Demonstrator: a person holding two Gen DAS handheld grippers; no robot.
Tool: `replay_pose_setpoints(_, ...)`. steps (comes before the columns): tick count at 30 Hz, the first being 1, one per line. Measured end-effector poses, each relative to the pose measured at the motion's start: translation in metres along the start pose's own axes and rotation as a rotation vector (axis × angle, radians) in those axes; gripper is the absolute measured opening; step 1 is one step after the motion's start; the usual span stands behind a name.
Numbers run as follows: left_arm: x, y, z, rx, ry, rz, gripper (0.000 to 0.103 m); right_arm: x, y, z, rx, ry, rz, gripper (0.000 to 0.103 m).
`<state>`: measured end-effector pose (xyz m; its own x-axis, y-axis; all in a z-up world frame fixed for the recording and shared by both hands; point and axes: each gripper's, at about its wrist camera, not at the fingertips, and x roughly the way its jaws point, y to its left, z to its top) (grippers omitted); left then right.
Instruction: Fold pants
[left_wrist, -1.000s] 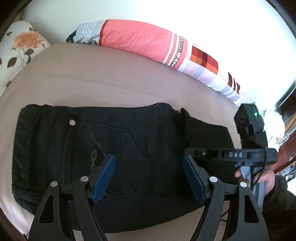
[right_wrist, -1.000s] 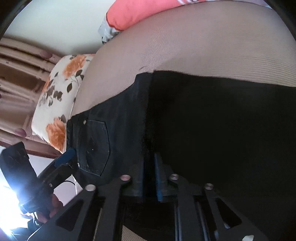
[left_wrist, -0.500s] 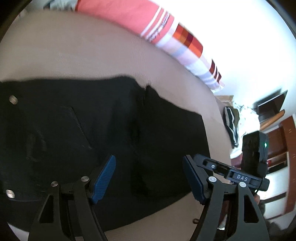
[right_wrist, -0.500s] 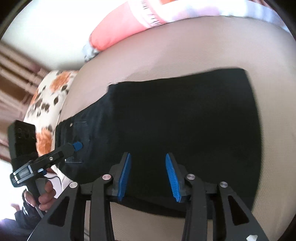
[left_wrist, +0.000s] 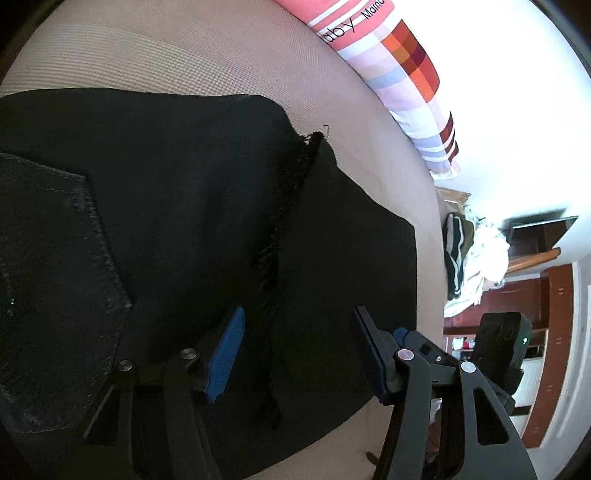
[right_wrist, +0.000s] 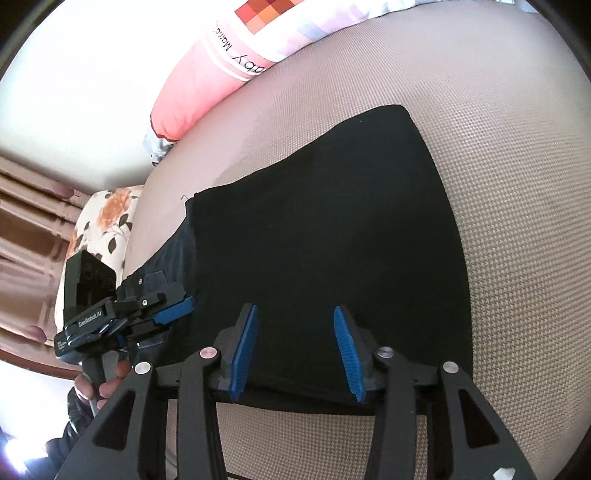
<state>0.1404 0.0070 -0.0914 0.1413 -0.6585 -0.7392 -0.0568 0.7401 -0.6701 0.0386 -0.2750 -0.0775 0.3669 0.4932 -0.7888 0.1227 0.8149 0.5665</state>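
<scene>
The right tongs (right_wrist: 295, 354) have just let go and spread, nothing pinched; the left tongs (left_wrist: 299, 354) are narrowing but spread, over the frayed hem. The black jeans (right_wrist: 325, 236) lie folded on the bed (right_wrist: 517, 184) (one fold laid), long axis from lower left to upper right.
</scene>
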Motion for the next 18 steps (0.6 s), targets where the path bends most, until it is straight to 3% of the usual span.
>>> replay_pose_setpoints(1, 0.000, -0.001, -0.002, 0.010, 0.001, 0.007, 0.056, 0.001, 0.000, 0.000, 0.003, 0.000, 0.003, 0.042)
replay_pose_setpoints(3, 0.005, -0.004, -0.006, 0.028, 0.022, 0.006, 0.039, 0.003, -0.001, 0.000, 0.007, -0.001, 0.004, 0.042)
replay_pose_setpoints(5, 0.014, -0.002, -0.012, 0.009, 0.056, -0.021, 0.030, 0.003, -0.002, -0.001, 0.005, -0.003, 0.004, 0.042)
replay_pose_setpoints(7, 0.014, -0.001, -0.016, 0.003, 0.034, -0.025, 0.025, 0.003, -0.002, -0.001, 0.004, -0.006, 0.002, 0.043)
replay_pose_setpoints(9, 0.013, 0.003, -0.017, -0.011, 0.029, -0.009, 0.006, 0.002, -0.002, -0.002, 0.000, -0.010, 0.002, 0.043)
replay_pose_setpoints(12, 0.009, 0.008, -0.022, -0.043, 0.025, -0.015, 0.004, 0.003, -0.001, -0.003, -0.009, -0.008, -0.007, 0.043)
replay_pose_setpoints(18, -0.007, -0.002, -0.040, 0.026, -0.024, 0.046, 0.004, 0.004, 0.002, -0.007, -0.042, -0.003, -0.033, 0.043)
